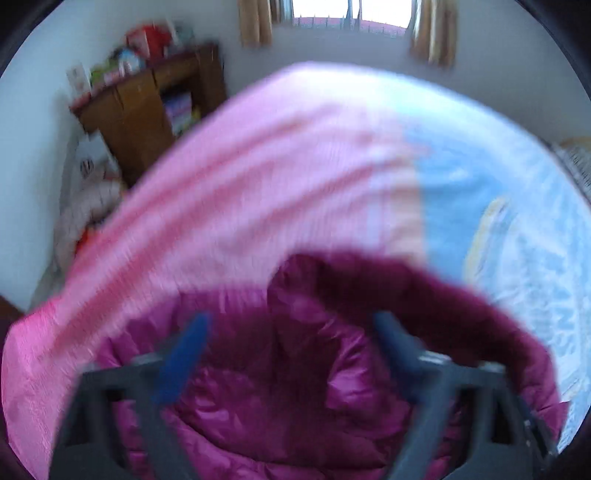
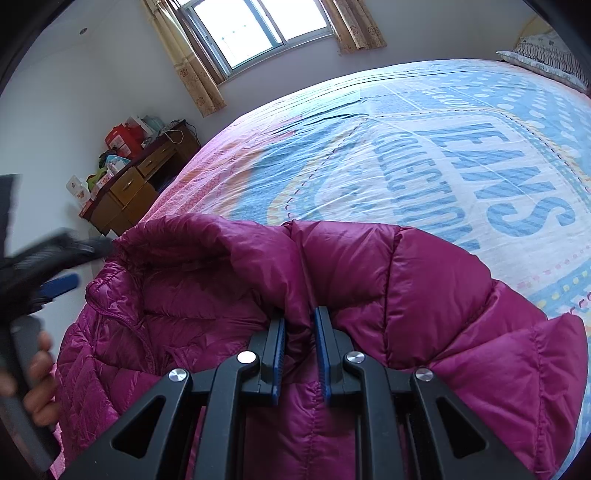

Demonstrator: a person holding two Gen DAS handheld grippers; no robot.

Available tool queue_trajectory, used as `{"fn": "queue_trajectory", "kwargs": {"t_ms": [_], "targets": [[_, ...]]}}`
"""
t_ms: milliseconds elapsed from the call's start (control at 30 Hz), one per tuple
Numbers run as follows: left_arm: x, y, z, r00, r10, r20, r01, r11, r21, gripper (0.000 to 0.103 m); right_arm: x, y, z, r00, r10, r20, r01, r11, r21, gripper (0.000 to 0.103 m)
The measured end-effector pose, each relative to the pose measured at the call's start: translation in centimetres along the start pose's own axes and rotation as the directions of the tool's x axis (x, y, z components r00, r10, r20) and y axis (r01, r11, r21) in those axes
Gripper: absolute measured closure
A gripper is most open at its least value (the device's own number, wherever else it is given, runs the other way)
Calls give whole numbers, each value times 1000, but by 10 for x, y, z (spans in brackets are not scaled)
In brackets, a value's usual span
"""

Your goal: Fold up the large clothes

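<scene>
A magenta quilted puffer jacket [image 2: 369, 280] lies spread on the near part of a bed, on a bedsheet [image 2: 424, 155] that is pink along its left side and blue and white with large printed lettering elsewhere. In the right wrist view the right gripper [image 2: 300, 332] has its two blue-lined fingers [image 2: 320, 343] drawn close together, with a ridge of the jacket's shiny fabric pinched up between them; the fold rises from the gap and the pads press against it on both sides, so this gripper is clenched on the jacket near the middle of the garment. The left gripper [image 1: 291, 332] is blurred in its own view, yet its blue fingers [image 1: 184, 354] plainly stand wide apart, with jacket fabric visible below and between them; nothing is caught between the pads, and the blur hides whether the tips touch the cloth. The right wrist view shows the same gripper at the left edge, a blue fingertip just beside the jacket's collar edge, and the person's left hand [image 2: 37, 373] wrapped around its handle. Beyond the bed, a wooden desk [image 2: 136, 184] with drawers stands against the white wall with boxes and bags piled on top, and a window [image 2: 258, 29] with tan curtains [image 2: 188, 70] lets in daylight. A patterned pillow [image 2: 546, 59] sits at the far right corner of the bed.
</scene>
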State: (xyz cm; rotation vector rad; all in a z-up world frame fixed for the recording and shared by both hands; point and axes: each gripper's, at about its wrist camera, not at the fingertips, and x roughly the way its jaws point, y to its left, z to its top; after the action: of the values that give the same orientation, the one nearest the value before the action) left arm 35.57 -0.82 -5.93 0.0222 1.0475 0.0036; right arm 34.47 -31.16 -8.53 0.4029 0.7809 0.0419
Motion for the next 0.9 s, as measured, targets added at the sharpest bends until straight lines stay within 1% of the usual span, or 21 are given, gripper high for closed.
{"fn": "queue_trajectory", "kwargs": {"t_ms": [33,67,100,133,200,233,300,367,400,467,500,567,600,633,667,700,733,767,800,833,900], "targets": [[7,5,-5,998,-36,-48,35,999,-14,72,0,0,0,1000,-1,0,1,1000,-1,87],[11,12,-9,995,-74,-69,71,997,-37,79,0,0,0,1000,-2,0,2,1000,-1,87],[8,23,-15,994,-104,-42,101,993,-60,79,0,0,0,1000,-1,0,1,1000,-1,87],[1,33,-23,994,-109,-1,108,992,-61,80,0,0,0,1000,0,0,0,1000,0,87],[-6,45,-38,995,-89,34,90,995,-49,80,0,0,0,1000,1,-1,-1,1000,1,87],[-7,51,-48,995,-95,37,97,994,-54,80,0,1,0,1000,0,-1,0,1000,1,87],[-7,59,-54,994,-95,59,98,993,-58,76,0,2,0,1000,0,-1,0,1000,1,87],[-5,65,-59,991,-105,83,112,990,-84,74,0,1,0,1000,2,-1,-2,1000,4,87],[-2,69,-62,988,-114,101,126,985,-117,72,0,1,0,1000,5,-2,-5,1000,7,87],[5,71,-56,982,-121,148,143,978,-149,70,0,-2,0,1000,19,0,-19,1000,19,87],[5,70,-58,980,-112,164,136,980,-148,69,-1,-5,0,1000,31,3,-31,999,31,87],[5,64,-54,982,-89,165,112,985,-134,68,-3,-11,0,999,50,-1,-50,997,54,87],[5,64,-54,982,-89,166,112,985,-135,68,-7,-13,0,999,52,-7,-52,996,67,87],[6,64,-52,981,-92,169,115,984,-138,68,-15,-14,-2,1000,26,-4,-25,997,79,87],[5,66,-52,980,-97,172,122,982,-142,68,-26,-14,-3,999,-23,24,21,996,85,87],[5,67,-52,979,-103,175,129,981,-146,68,-43,-13,-4,993,-73,89,65,994,93,87],[5,68,-52,978,-107,178,134,980,-149,68,-60,-10,-3,983,-86,164,69,992,104,87],[4,68,-53,978,-105,180,132,980,-149,67,-69,-7,2,978,-74,196,54,993,105,87],[5,67,-52,978,-102,180,129,981,-146,67,-71,2,12,980,-48,193,31,995,93,87],[6,66,-52,979,-98,181,125,982,-143,67,-66,11,20,985,-39,169,26,997,79,87],[6,65,-52,978,-100,182,127,981,-144,67,-47,36,39,992,-24,125,20,999,28,87]]}}
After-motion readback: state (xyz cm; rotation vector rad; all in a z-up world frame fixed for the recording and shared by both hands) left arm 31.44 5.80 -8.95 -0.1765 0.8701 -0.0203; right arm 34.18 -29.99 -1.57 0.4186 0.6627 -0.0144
